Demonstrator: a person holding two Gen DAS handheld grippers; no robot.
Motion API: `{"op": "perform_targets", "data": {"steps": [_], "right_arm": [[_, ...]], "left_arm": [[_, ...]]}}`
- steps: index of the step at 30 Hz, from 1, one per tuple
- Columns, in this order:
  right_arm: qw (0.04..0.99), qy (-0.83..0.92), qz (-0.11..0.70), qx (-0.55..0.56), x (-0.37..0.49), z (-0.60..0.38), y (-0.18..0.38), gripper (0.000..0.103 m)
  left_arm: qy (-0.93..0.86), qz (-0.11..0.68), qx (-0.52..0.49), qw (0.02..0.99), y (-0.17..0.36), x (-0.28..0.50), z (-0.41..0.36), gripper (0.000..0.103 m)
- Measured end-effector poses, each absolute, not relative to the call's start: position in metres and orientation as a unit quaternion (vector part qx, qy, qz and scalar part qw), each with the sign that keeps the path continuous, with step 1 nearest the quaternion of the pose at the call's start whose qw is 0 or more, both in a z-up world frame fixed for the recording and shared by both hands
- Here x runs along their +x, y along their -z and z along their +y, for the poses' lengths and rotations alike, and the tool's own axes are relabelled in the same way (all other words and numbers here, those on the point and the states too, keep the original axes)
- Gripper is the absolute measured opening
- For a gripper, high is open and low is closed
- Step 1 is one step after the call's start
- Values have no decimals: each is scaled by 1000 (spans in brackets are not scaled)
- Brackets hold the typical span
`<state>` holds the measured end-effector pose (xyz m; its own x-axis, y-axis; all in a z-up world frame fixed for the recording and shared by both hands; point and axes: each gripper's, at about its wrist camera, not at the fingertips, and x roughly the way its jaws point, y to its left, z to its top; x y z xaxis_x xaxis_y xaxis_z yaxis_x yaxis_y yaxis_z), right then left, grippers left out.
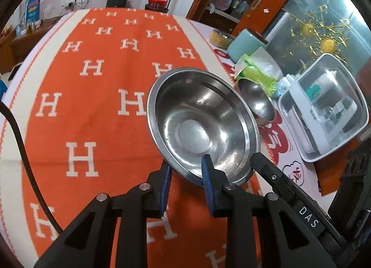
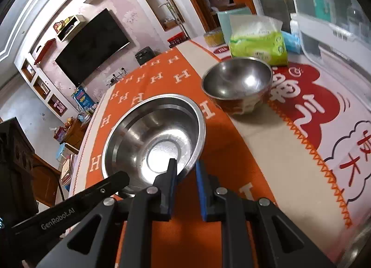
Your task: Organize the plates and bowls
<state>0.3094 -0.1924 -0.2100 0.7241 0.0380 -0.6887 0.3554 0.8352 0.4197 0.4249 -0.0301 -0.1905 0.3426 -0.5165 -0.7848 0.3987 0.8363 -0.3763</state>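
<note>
While both tongs are clamping the rim of the same wide steel plate [image 1: 199, 126], the counter [image 1: 92, 110] is lying beneath it under an orange cloth printed with white H letters, with a pale border and a red-and-white printed mat running along its 3 o'clock edge.

Next in size, a clear plastic storage box [image 1: 324, 108] is sitting at the 3 o'clock side of the left wrist view, holding small packets that are too blurred to name.

That shallow, broad-rimmed plate is tilting, its far edge raised, and appearing to hang clear of the cloth; in the left wrist view it is filling the middle, running toward 4 o'clock. The left tongs [image 1: 185, 170] are closing tight on its near rim at 6 o'clock, one blue pad inside the dish and one outside. The right tongs [image 2: 185, 170] are pinching the rim the same way at 6 o'clock in their own view, and one of their dark fingers is showing in the left view touching the plate's edge at 4 o'clock.

A smaller steel bowl [image 2: 236, 84] is standing upright on the cloth's border at 1 o'clock in the right wrist view, just beyond the plate and apart from it.

A green pack of tissues [image 2: 257, 45] is resting just behind the bowl.
</note>
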Motion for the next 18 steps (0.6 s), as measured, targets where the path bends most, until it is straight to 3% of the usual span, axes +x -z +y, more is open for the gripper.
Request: {"op": "perform_targets", "data": {"steps": [1,2,3,9,18], "right_arm": [[890,89,358,269,307,-191,205,15],[894,91,354,260,304,-188,199,3],[899,84,349,252,302,-185,193,0],[924,58,318,205,289,-162,153,0],[913,79,324,235,268,-180,146,0]], "left_arm": [[281,496,-56,820,185,422,-29,24],[284,487,-48,824,177,417,-27,23],[290,483,-44,825,172,414,-27,18],[305,461,-23,833,139,388,-29,18],[287,483,-32,826,139,376,-7,18]]}}
